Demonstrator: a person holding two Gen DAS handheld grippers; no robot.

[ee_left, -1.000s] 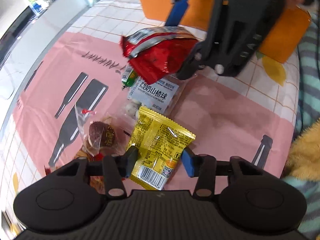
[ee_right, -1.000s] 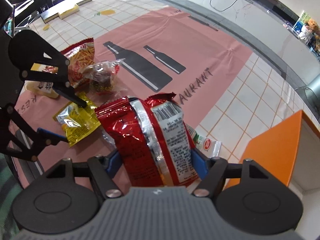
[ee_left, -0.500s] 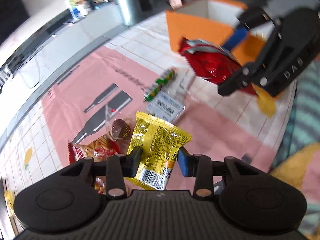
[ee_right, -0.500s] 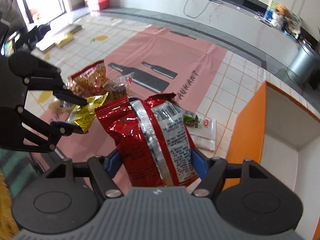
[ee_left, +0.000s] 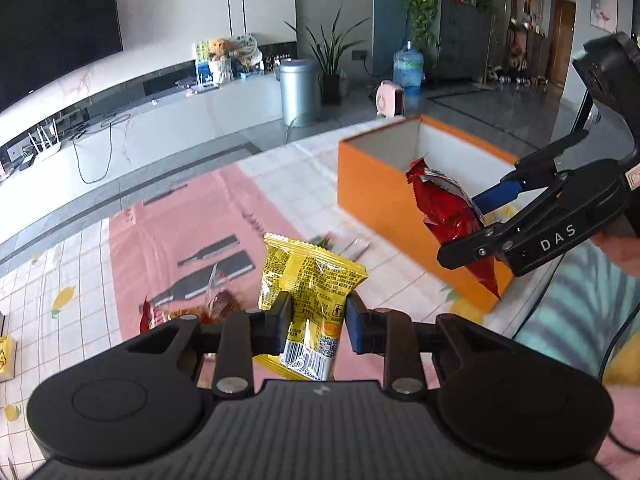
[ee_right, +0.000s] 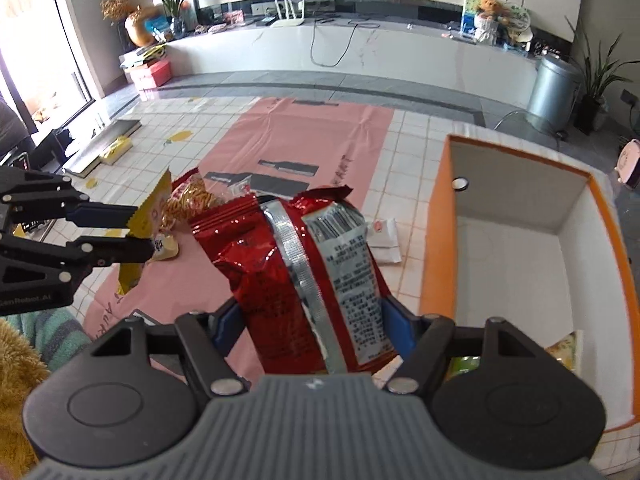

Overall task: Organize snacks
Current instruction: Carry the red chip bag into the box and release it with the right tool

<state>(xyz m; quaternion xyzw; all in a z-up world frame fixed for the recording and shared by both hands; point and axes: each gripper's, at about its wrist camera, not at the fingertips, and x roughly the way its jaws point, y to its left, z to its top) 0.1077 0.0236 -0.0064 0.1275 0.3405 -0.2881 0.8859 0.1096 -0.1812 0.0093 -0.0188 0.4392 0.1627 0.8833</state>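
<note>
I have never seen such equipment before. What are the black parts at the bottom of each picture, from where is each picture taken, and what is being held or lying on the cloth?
There is no robot here. A person holds a two-finger tool in each hand, and a wide-angle camera on each tool looks forward along its fingers. The black parts at the bottom are the tool itself.

One picture comes from the left gripper, which is shut on a yellow snack packet. The other comes from the right gripper, shut on a red snack bag. Each tool also appears in the other's picture.

Both packets are lifted above a pink cloth printed with bottle shapes. An open orange box stands beside it, with some packets already inside near one corner. More snacks and a white sachet remain outside the box.
</note>
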